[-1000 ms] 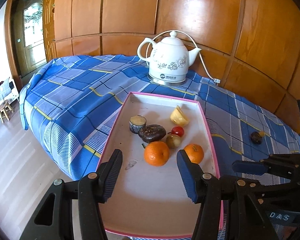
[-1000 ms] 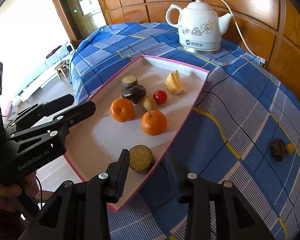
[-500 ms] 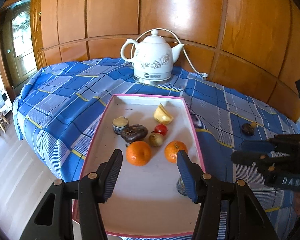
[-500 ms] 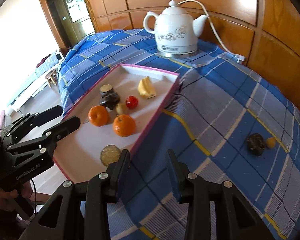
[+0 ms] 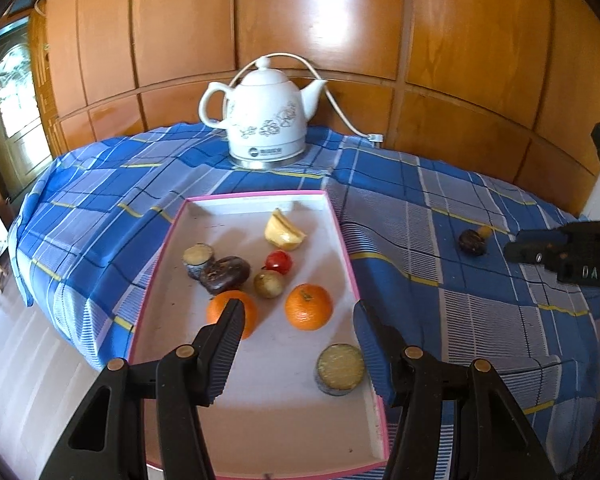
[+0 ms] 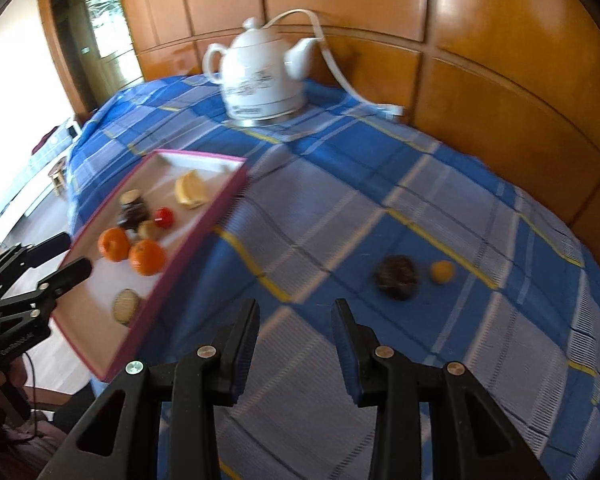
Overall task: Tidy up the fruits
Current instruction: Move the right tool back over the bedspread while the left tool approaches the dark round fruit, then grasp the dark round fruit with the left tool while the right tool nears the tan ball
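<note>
A white tray with a pink rim (image 5: 256,196) lies on the blue checked cloth. In it are two oranges (image 5: 309,306), a dark fruit (image 5: 224,274), a red fruit (image 5: 279,262), a yellow piece (image 5: 284,232) and two cut round pieces, one near the right rim (image 5: 340,368). My left gripper (image 5: 296,314) hovers open over the tray's near half, holding nothing. My right gripper (image 6: 297,309) is open and empty over bare cloth. Ahead and to its right lie a dark round fruit (image 6: 396,278) and a small yellow fruit (image 6: 442,271).
A white kettle (image 5: 266,120) with a cord stands at the back of the cloth, against a wooden panelled wall. The table's left edge drops to the floor, where a small stool (image 6: 58,174) stands. A door is at the far left.
My right gripper has pulled away from the tray's corner to the right, over the cloth, leaving the cut round piece in the tray. The left gripper has shifted a little and rolled.
</note>
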Tool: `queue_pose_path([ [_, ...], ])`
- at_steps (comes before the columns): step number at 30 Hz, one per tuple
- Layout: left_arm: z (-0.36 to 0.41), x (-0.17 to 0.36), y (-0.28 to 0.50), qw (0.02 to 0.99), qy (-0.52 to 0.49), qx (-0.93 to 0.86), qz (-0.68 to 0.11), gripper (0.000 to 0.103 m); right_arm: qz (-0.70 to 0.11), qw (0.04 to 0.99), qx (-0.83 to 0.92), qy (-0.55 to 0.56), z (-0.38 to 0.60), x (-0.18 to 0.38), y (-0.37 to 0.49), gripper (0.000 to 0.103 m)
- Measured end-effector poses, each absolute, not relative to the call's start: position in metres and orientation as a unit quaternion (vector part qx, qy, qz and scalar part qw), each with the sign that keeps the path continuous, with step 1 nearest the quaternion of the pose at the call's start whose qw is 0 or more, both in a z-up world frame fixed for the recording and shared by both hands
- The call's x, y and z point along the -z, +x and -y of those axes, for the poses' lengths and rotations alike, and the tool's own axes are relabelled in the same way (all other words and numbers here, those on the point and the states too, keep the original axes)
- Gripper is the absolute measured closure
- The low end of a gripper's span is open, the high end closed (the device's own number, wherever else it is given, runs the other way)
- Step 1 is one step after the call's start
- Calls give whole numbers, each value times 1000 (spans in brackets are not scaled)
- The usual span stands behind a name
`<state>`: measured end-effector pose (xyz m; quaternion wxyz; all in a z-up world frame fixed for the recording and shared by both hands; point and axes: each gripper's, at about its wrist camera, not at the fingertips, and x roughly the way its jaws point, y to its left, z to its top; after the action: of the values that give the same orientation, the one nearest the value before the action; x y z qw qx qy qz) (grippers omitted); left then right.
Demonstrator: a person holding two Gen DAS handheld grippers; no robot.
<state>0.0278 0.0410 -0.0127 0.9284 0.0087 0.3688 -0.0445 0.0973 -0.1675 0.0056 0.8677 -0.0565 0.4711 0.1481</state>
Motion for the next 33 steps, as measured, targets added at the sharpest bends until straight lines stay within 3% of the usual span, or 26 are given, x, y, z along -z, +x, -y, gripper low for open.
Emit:
queue_pose_path([
  [15,3,12,37,922,52,88,-374,46,-472,880,-43,-34,280,-14,103,66],
  [24,45,11,56,910,73,132,-387,43,-490,867,41,78,361,20,108,66],
  [33,103,24,97,887,69,186,-417,38,-493,860,57,119,380,19,109,66],
])
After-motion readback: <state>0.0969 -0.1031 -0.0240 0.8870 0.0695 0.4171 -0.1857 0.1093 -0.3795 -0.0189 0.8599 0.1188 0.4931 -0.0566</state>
